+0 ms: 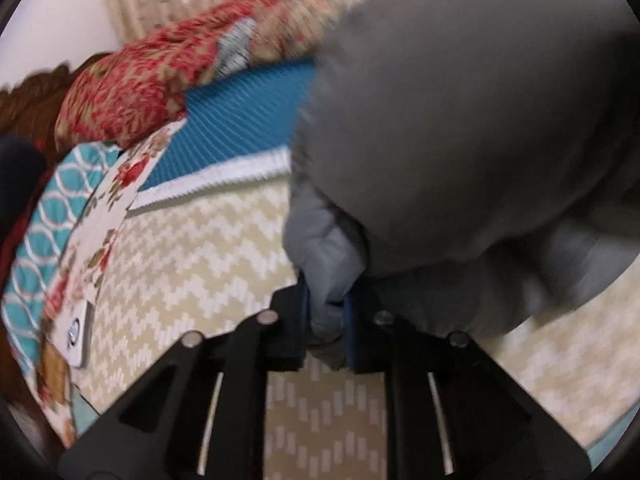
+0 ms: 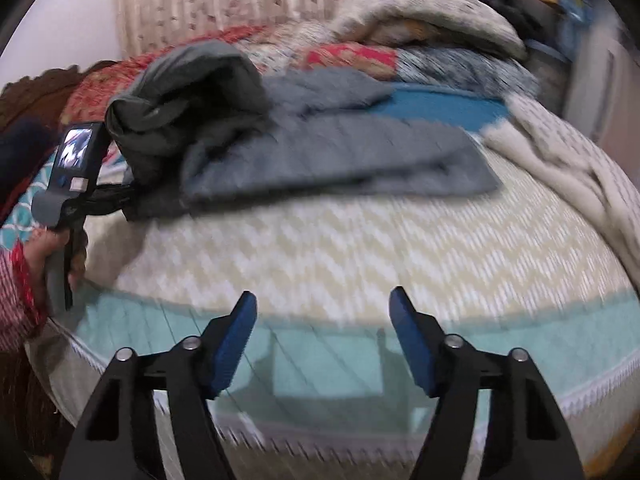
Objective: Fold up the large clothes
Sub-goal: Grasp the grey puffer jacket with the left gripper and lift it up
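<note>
A large grey garment [image 2: 320,144] lies on the bed, its left part lifted into a hanging bunch [image 2: 188,88]. My left gripper [image 1: 326,320] is shut on a fold of this grey garment [image 1: 460,128], which fills the upper right of the left wrist view. The left gripper also shows in the right wrist view [image 2: 120,196], held by a hand at the bed's left side. My right gripper [image 2: 323,320] is open and empty, above the bed's near edge and well short of the garment.
The bed has a beige zigzag cover [image 2: 340,248] with a teal border [image 2: 320,368]. A red patterned quilt [image 1: 152,80] and piled blankets [image 2: 420,16] lie at the back. A cream blanket [image 2: 560,168] lies at the right. A curtain [image 2: 192,4] hangs behind.
</note>
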### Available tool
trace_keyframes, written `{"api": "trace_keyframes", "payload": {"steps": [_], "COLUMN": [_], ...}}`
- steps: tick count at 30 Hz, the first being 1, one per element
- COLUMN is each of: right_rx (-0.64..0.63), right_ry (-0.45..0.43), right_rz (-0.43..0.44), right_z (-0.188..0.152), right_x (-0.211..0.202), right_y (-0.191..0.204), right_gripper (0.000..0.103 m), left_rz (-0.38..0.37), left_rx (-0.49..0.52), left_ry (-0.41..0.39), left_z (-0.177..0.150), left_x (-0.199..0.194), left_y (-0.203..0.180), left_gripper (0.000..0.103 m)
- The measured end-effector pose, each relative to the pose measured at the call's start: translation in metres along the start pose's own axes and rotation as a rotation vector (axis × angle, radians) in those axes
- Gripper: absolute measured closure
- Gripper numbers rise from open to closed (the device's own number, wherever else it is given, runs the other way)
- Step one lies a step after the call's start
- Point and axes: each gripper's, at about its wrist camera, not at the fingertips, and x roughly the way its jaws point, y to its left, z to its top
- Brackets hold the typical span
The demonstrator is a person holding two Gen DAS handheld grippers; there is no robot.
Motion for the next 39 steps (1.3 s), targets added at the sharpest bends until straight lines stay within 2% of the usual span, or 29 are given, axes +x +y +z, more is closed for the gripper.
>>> {"api": "trace_keyframes", "payload": {"steps": [4,8,11,14,18,19,20,23,28,30,32,36,39], "right_rx": [0.017,0.01,0.009,0.042,0.108,0.114,0.121,0.103,0.029,-0.022,-0.078,-0.156,-0.184], "right_ry": [-0.006,-0.043,-0.061,-0.056,-0.021,-0.012,-0.008,-0.12,-0.418,-0.538,-0.632,-0.807,-0.88], "right_rz": [0.131,0.092,0.09,0.097,0.174,0.207,0.227,0.205,0.139,0.124,0.1,0.044,0.036], "right_z": [0.055,0.092,0.101,0.104,0.103,0.105,0.106,0.127,0.173,0.19,0.203,0.218,0.222], "right_x": [0.041,0.071,0.075,0.079,0.083,0.08,0.074,0.03,-0.103,-0.168,-0.221,-0.33,-0.394], "right_y": [0.018,0.037,0.041,0.039,0.032,0.031,0.032,0.03,0.022,0.024,0.027,0.035,0.036], "right_gripper": [0.03,0.029,0.029,0.029,0.031,0.06,0.083,0.085,0.085,0.085,0.085,0.085,0.085], "left_rz": [-0.08,-0.158,-0.174,-0.17,-0.193,-0.194,-0.19,-0.184,-0.191,-0.187,-0.169,-0.168,-0.141], "left_rx": [-0.113,-0.221,-0.236,-0.212,-0.225,-0.232,-0.236,-0.25,-0.244,-0.217,-0.179,-0.148,-0.122], "left_ry": [-0.099,-0.241,-0.304,-0.345,-0.364,-0.368,-0.374,-0.411,-0.548,-0.635,-0.756,-0.929,-1.033], "left_z": [0.011,0.013,0.007,-0.002,-0.008,-0.009,-0.009,-0.005,0.006,0.013,0.02,0.029,0.034], "left_x": [-0.06,-0.139,-0.186,-0.213,-0.238,-0.241,-0.246,-0.269,-0.33,-0.368,-0.419,-0.506,-0.562], "left_y": [0.038,0.078,0.094,0.1,0.11,0.114,0.116,0.13,0.148,0.15,0.149,0.149,0.152], "left_gripper": [0.094,0.095,0.095,0.095,0.096,0.096,0.096,0.097,0.097,0.097,0.097,0.097,0.097]}}
